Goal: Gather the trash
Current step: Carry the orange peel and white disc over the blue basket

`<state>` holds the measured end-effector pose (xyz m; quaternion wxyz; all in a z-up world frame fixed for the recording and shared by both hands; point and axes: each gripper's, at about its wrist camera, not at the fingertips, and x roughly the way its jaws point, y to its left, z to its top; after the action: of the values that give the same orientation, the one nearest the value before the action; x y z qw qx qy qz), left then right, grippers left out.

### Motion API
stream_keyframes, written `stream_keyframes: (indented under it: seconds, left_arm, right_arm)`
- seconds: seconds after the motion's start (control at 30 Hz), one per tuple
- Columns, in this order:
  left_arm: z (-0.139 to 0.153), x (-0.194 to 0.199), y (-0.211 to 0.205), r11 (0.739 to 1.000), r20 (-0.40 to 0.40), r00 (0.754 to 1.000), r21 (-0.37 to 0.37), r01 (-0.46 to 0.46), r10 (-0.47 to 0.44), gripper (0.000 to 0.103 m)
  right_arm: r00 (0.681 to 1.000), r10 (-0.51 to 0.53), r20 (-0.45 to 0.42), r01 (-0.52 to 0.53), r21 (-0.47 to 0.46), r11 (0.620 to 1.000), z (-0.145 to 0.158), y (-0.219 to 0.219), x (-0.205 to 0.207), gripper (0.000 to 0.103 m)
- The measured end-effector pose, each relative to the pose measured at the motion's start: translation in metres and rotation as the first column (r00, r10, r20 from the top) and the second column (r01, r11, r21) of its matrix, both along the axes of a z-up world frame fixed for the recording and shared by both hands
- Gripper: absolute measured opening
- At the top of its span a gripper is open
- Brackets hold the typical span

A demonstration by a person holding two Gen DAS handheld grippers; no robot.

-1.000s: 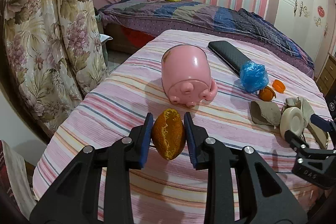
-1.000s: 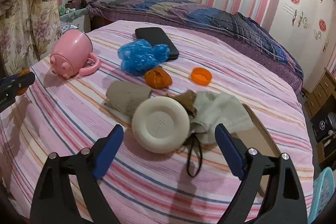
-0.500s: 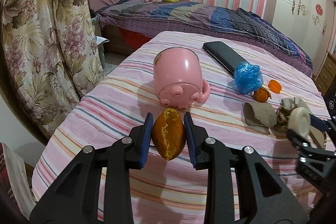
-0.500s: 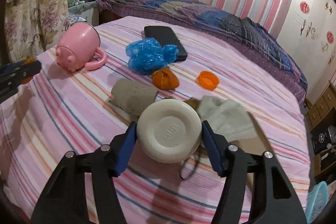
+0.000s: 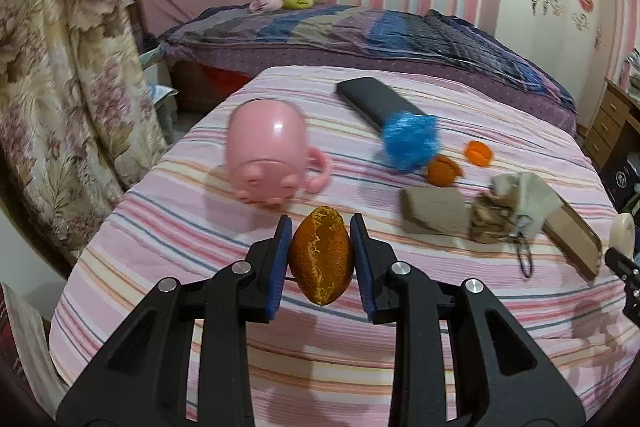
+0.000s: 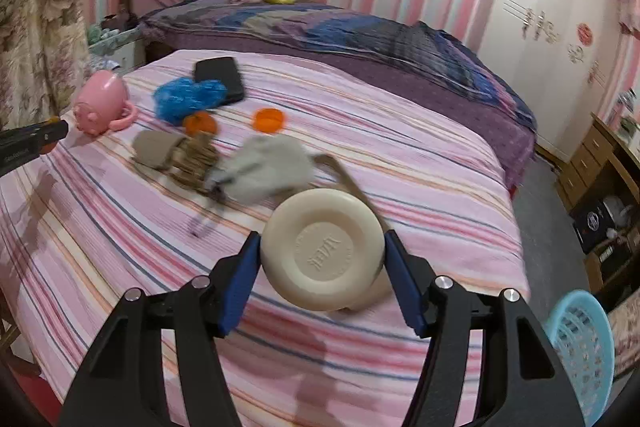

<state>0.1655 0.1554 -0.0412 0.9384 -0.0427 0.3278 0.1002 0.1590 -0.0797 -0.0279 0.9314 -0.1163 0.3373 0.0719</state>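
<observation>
Lifted clear of the striped bed (image 6: 420, 163) within the last second, a cream round lid (image 6: 323, 249) sits clamped in the right tool (image 6: 320, 263), whose jaws just closed on it, while the left tool (image 5: 320, 259) grips an orange peel (image 5: 321, 261); both loads likely go next to the blue basket (image 6: 580, 343) off the bed's near right corner.

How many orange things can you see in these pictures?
3: an orange peel held in the left gripper, a second peel beside the blue bag, and an orange cap nearby. More could be hidden.
</observation>
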Motion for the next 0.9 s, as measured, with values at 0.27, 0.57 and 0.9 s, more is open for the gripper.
stream_keyframes:
  seconds: [0.27,0.57,0.9]
  left_arm:
    - [0.003,0.003,-0.061,0.996,-0.003,0.996,-0.03,0.084,-0.084,0.029]
    - [0.005,0.002,-0.157,0.976,0.008,0.976,-0.01,0.218,-0.218,0.029]
    - [-0.002,-0.008,-0.235,0.941,0.003,0.941,-0.017,0.339,-0.339,0.029]
  right_arm:
    - [0.993,-0.12,0.005,0.119,0.027,0.992,0.002,-0.08,-0.02,0.061]
    - [0.966,-0.26,0.01,0.258,0.082,0.963,0.001,-0.17,-0.036,0.061]
    - [0.928,-0.372,0.001,0.371,0.075,0.926,0.004,-0.257,-0.056,0.061]
